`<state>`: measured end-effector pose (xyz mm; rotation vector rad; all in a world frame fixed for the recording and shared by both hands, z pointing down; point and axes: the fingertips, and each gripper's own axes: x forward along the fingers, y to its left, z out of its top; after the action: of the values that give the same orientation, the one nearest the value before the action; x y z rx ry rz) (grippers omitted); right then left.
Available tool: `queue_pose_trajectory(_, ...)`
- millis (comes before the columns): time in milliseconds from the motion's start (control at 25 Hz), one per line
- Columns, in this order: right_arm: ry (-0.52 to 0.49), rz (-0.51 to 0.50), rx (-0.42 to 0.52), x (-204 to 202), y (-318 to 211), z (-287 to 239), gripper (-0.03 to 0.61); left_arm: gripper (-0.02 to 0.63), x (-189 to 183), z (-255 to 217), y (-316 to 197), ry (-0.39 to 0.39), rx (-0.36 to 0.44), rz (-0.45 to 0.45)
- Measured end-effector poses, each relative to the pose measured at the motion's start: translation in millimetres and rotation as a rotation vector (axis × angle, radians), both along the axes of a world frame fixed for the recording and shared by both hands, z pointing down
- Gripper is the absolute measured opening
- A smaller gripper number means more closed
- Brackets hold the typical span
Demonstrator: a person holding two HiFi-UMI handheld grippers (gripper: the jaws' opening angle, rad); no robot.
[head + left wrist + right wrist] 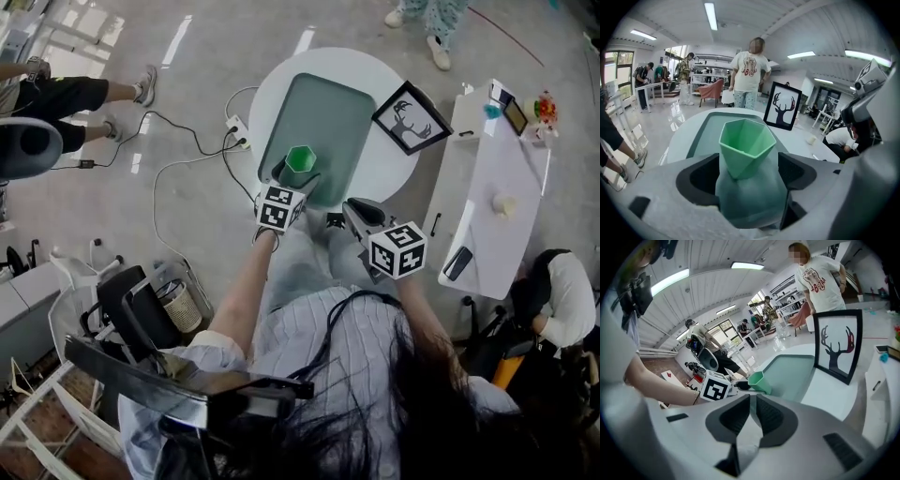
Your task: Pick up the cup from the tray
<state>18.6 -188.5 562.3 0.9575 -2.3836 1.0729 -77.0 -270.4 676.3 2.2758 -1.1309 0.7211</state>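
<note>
While your left gripper (749,172) stands spread wide, the cup (746,143) sits upright between its jaws, on the near end of the tray (337,103); neither pad seems to press it. Your right gripper (752,404), pressed together and empty, is off the tray, farther away.

mint green faceted plastic cup (746,145). dull grey-green rounded rectangular tray (328,112), darker rim. plain white round table (272,80). black-framed picture (412,117): black antlered deer silhouette on white. left gripper (747,178) and right gripper (752,401) pale grey, fingers (698,180) black. marker cubes (279,208) white with black square patterns. floor (187,94) glossy light grey.
</note>
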Motion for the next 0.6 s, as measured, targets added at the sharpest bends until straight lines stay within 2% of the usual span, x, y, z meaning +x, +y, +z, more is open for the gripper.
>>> queue_pose_trajectory(160, 0.017, 0.054, -0.022, 3.4, -3.2, 5.4, 0.058, 0.382, 8.5, 9.9, -9.5, -0.087, 0.035, 0.104)
queue_pose_trajectory(360, 0.035, 0.085, -0.039, 8.7, -8.5, 12.2, 0.058, 0.380, 22.8, 16.2, -19.5, -0.063, 0.015, 0.164)
queue_pose_trajectory(400, 0.038, 0.089, -0.039, 10.7, -9.9, 12.8, 0.058, 0.379, 24.2, 17.4, -21.4, -0.070, 0.016, 0.171)
queue_pose_trajectory(480, 0.039, 0.097, -0.039, 13.5, -12.3, 12.7, 0.058, 0.336, 24.5, 18.0, -24.3, -0.084, 0.023, 0.180)
queue_pose_trajectory(600, 0.039, 0.100, -0.039, 15.4, -13.2, 12.8, 0.058, 0.333, 22.4, 18.0, -23.3, -0.099, 0.022, 0.181)
